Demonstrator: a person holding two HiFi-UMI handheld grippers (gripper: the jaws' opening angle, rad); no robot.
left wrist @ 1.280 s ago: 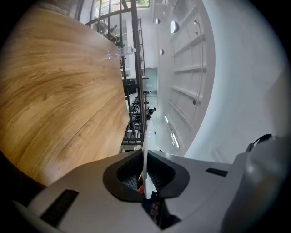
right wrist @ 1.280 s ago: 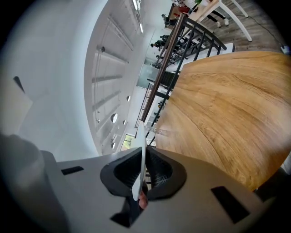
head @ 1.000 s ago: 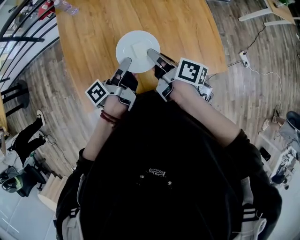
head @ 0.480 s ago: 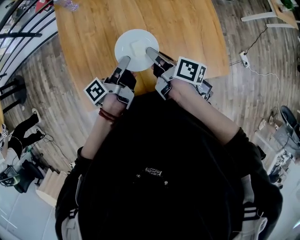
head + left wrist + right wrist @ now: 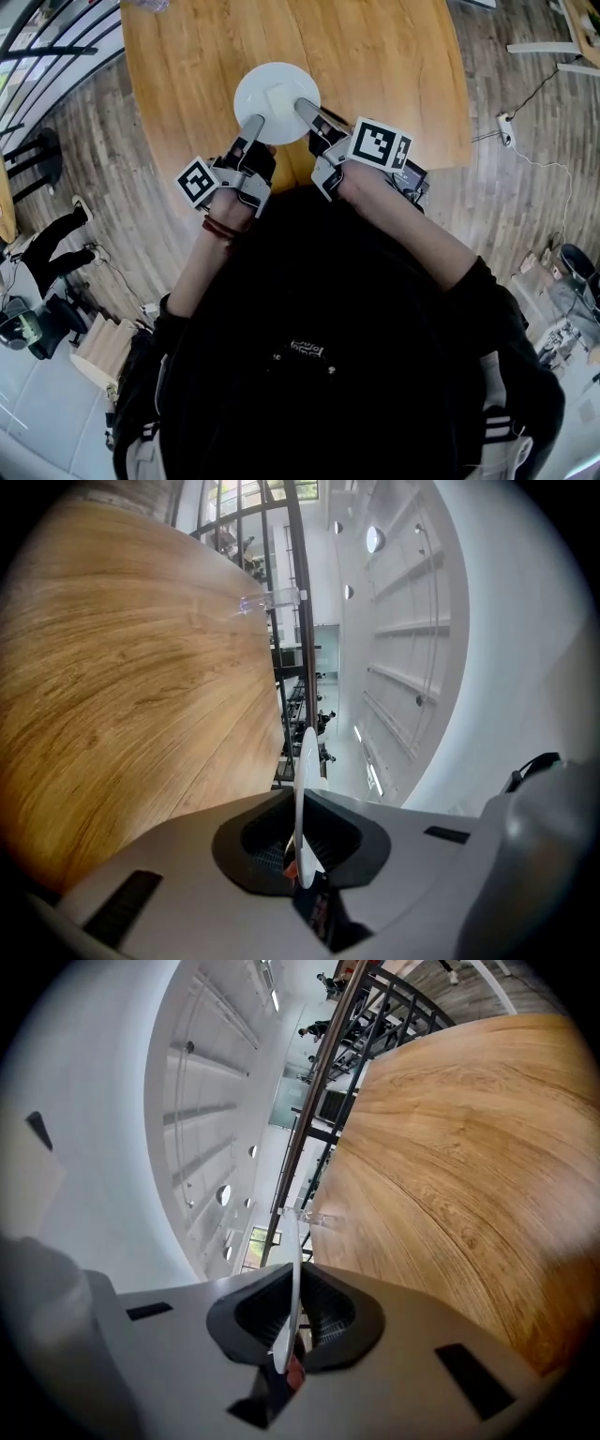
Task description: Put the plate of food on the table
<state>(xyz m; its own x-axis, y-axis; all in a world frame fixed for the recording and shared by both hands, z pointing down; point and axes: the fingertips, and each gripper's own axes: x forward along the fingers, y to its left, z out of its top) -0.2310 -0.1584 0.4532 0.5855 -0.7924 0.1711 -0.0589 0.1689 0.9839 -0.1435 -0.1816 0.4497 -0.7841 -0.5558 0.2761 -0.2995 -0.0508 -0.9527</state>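
A white plate (image 5: 277, 103) with a pale square piece of food (image 5: 279, 97) hangs over the near part of the wooden table (image 5: 375, 66). My left gripper (image 5: 251, 127) is shut on the plate's near-left rim. My right gripper (image 5: 305, 108) is shut on its near-right rim. In the left gripper view the rim (image 5: 304, 761) runs edge-on between the jaws of the left gripper (image 5: 300, 808), with the table (image 5: 122, 686) to the left. The right gripper view shows the same: thin rim (image 5: 294, 1260), right gripper (image 5: 291, 1297), table (image 5: 459, 1176) to the right.
A clear bottle (image 5: 272, 600) lies at the table's far edge. A dark railing (image 5: 37, 47) runs past the table's upper left. On the plank floor to the right lies a power strip with its cable (image 5: 506, 120). Someone's legs and shoes (image 5: 56, 248) show at the left.
Both grippers keep their hold on the plate. The table and the floor have drifted a little to the right in the head view.
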